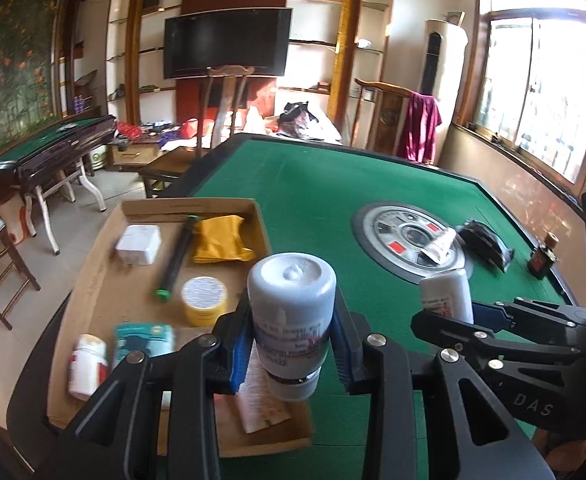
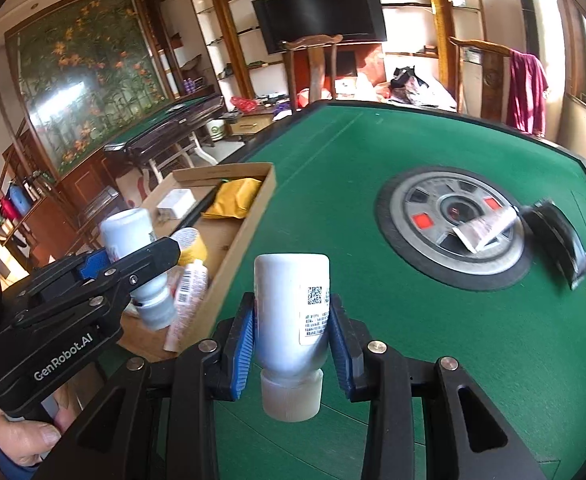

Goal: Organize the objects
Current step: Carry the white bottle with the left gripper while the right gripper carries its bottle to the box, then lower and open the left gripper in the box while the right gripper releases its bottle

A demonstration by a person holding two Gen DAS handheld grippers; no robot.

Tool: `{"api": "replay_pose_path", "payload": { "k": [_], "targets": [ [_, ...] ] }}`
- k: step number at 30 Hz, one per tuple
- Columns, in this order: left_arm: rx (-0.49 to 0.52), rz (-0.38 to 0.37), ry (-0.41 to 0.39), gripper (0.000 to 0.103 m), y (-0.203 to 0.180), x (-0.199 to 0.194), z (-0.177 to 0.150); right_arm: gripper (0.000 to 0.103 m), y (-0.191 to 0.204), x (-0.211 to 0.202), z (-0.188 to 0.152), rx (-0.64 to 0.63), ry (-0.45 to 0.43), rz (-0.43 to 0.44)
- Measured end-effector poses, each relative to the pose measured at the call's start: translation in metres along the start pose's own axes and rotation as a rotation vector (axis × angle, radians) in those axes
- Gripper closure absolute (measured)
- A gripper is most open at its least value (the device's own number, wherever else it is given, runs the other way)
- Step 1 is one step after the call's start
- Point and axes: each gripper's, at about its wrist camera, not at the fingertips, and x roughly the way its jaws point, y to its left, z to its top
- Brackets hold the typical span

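Over the cardboard tray [image 1: 105, 240], left wrist view: left gripper [image 1: 291, 350] clamped on white bottle [image 1: 293, 312], cap toward camera, above tray's near right corner. Open green felt [image 1: 313, 200] rightward.

Right wrist view: right gripper [image 2: 291, 340] clamped on second white bottle [image 2: 293, 316], cap down, just beyond tray edge.

Open felt ahead, crowded tray at left

Green felt [image 2: 333, 168] through the frame's middle lies bare; the cardboard tray [image 1: 101, 240] lower left is cluttered, and a tube [image 2: 487, 228] and black holder [image 2: 561, 236] block the right.
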Motion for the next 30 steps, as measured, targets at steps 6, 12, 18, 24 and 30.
{"api": "replay_pose_path", "payload": {
  "k": [6,12,18,24,30],
  "targets": [
    [-0.054,0.056,-0.005,0.07,0.044,-0.005,0.004,0.065,0.034,0.019,0.024,-0.055,0.022,0.039],
    [-0.082,0.1,0.027,0.07,0.092,0.002,0.013,0.065,0.057,0.047,0.054,-0.054,0.069,0.1],
    [-0.091,0.114,0.105,0.07,0.126,0.026,0.022,0.065,0.081,0.084,0.082,-0.054,0.126,0.141],
    [-0.109,0.125,0.165,0.07,0.144,0.053,0.024,0.065,0.09,0.134,0.105,0.008,0.202,0.181],
    [-0.123,0.118,0.19,0.07,0.153,0.071,0.026,0.065,0.099,0.174,0.117,0.023,0.248,0.166]
  ]
}}
